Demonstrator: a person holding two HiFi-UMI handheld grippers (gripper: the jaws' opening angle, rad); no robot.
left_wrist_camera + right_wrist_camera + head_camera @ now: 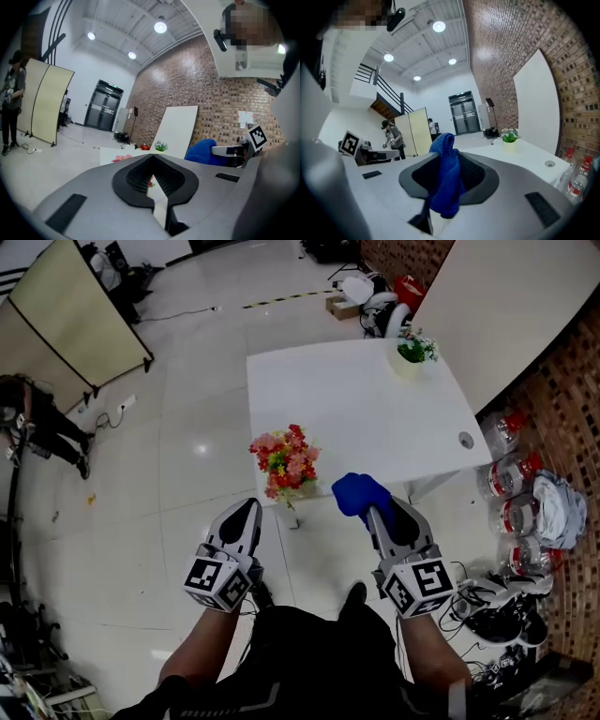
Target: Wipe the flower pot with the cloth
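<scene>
left gripper [249,506]: held low at the near left, over the floor [187,427], short of the counter's near edge.
left jaws: brought together at the tips, with only a thin slit between the pads lower down; nothing is gripped.
right gripper [375,514]: held at the near right, level with the left gripper and just short of the counter's near edge.
right jaws: clamped on the cloth [359,491] (blue, bunched). The fabric rises past the jaw tips in a rounded lump and also hangs down between the pads.
flower pot [408,365]: a pale cream pot with a small green plant, standing upright near the far right corner of the counter. It is well apart from both grippers and from the cloth.
counter [356,418]: white and rectangular, with a round grommet [466,439] near its right edge.
mixed flowers [284,458]: a red, pink and yellow bunch at the counter's near left corner, between the two grippers and just beyond them; whatever holds it cannot be made out.
bottles [514,495]: clear with red caps, grouped on the floor to the right of the counter by the brick wall.
surroundings: a person [37,423] stands far left beside a pale folding screen [80,320].
</scene>
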